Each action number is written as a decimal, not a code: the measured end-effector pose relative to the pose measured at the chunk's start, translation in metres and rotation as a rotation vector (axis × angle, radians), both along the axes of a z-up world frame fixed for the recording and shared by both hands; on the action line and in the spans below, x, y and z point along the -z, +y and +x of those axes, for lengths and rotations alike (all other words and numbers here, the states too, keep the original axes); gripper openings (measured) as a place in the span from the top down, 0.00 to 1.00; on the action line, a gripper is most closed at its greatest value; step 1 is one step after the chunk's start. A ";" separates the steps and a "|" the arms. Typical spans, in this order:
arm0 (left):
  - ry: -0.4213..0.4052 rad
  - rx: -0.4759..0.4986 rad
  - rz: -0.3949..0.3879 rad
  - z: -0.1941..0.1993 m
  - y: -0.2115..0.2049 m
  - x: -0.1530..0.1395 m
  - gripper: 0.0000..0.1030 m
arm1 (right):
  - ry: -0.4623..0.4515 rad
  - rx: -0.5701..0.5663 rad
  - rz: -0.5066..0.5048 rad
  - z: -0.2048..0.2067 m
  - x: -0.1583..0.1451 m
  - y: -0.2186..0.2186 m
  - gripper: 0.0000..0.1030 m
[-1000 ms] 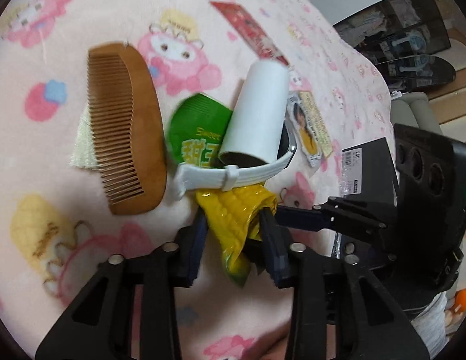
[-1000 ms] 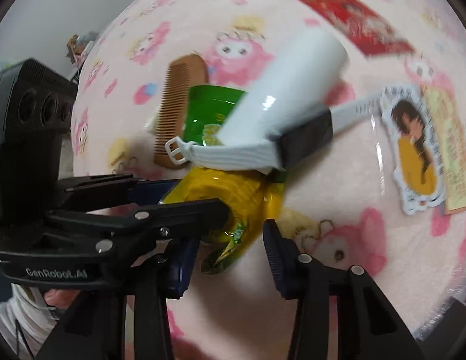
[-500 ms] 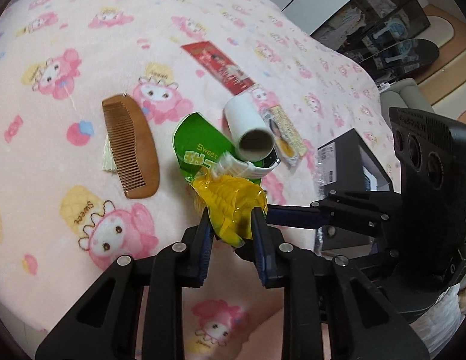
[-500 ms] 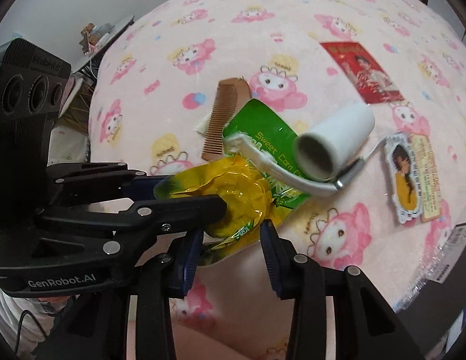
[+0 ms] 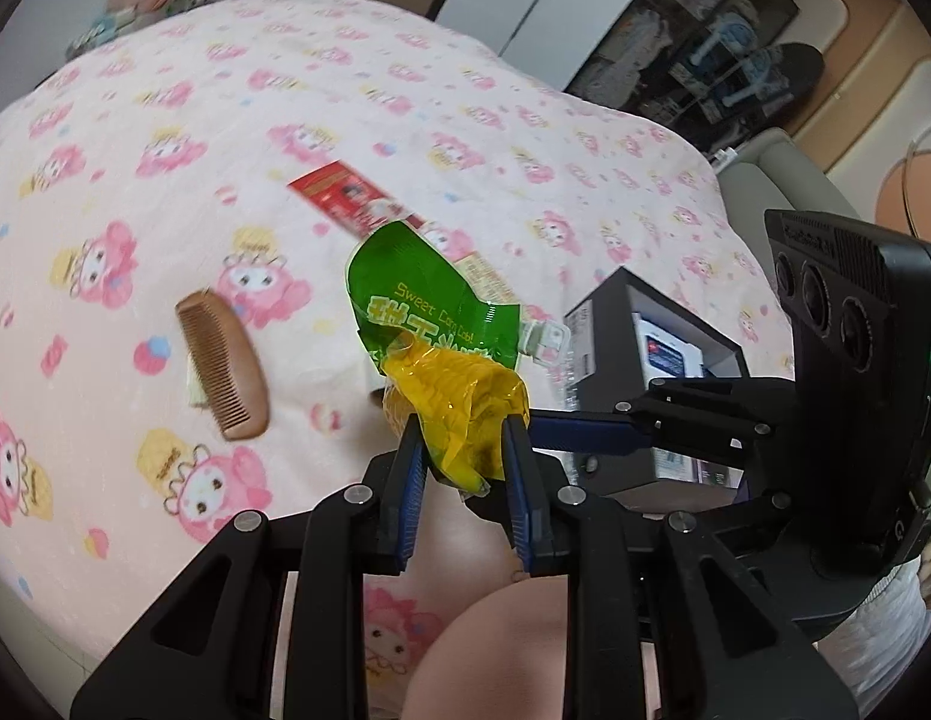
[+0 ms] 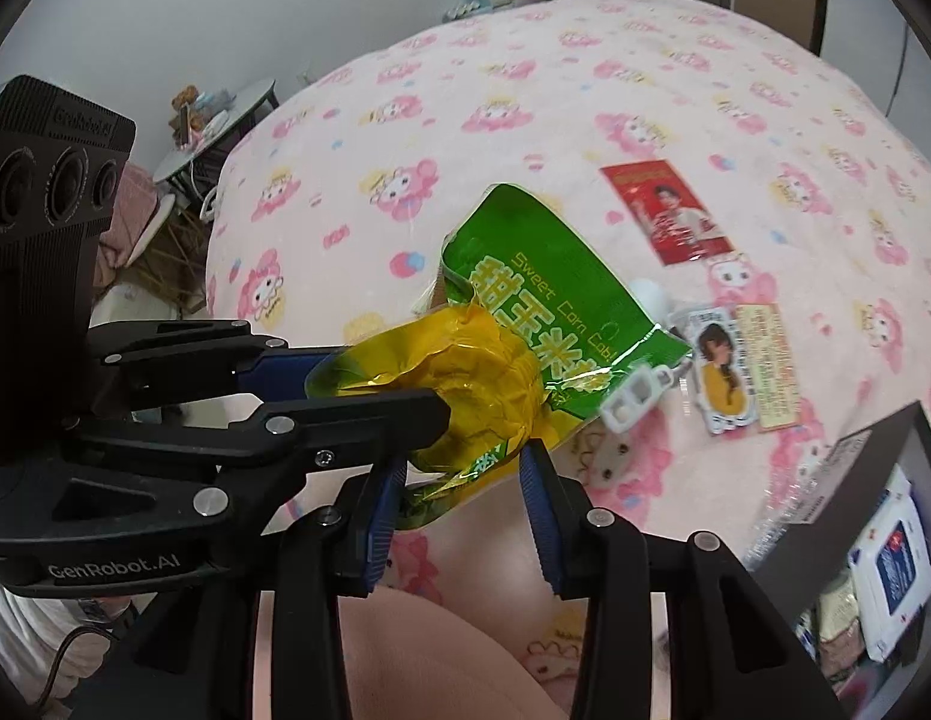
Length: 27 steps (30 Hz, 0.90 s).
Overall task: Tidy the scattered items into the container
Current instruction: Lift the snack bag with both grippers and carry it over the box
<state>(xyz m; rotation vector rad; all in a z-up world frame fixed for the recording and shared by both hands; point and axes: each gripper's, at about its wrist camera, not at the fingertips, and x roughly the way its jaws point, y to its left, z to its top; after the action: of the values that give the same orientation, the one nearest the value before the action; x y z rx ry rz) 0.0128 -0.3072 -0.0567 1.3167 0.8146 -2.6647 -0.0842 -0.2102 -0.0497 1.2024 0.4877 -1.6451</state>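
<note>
The sweet corn packet (image 5: 432,324) is hanging in the air above the pink cartoon-print blanket (image 5: 165,120), lifted clear of the bed. Top half is glossy green w/ yellow "Sweet Corn Cob" lettering; bottom half is crumpled yellow foil, creased and catching light. Both grippers are pinching it at the yellow end: the left gripper (image 5: 462,450) is closing its blue-padded jaws narrow on the lower yellow edge, and the right gripper (image 6: 462,468) is gripping the same crumpled end, jaws narrow w/ foil bunched between the pads. In the right wrist view the left gripper's fingers are coming in from the left side across the packet.

A white strap w/ buckle (image 6: 630,399) is dangling just beside the packet's right edge; can't tell if it's touching. Behind it in the right wrist view, a white roll (image 6: 648,294) is peeking out past the green edge, mostly hidden.

Vs 0.5 s ago: packet has been raised higher and is now off the blanket, green end tipping up; the white roll, which was lying on top of the packet, has slid off and is nearly out of sight.

Further out, the wooden comb (image 5: 222,360) is lying on the blanket to the left, well apart. The red card (image 6: 666,210) and the photo card w/ a figure in yellow (image 6: 720,369) are lying flat beyond the packet. The black box container (image 5: 651,336) is sitting at the right bed edge, open, w/ a blue-and-white pack inside.
</note>
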 end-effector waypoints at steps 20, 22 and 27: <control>0.062 0.370 -0.008 -0.124 0.176 -0.041 0.78 | 0.094 0.363 -0.048 -0.065 -0.051 0.196 0.65; 0.037 0.398 0.005 -0.136 0.196 -0.030 0.78 | 0.079 0.399 -0.047 -0.073 -0.043 0.219 0.65; -0.045 0.423 0.014 -0.150 0.230 0.003 0.78 | 0.014 0.442 -0.009 -0.085 -0.007 0.252 0.65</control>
<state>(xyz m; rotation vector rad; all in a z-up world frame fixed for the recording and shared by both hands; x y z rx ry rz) -0.1371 -0.0776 -0.0601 1.7132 0.6059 -2.9220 -0.1696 0.0421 -0.0431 1.3596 0.2293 -2.0249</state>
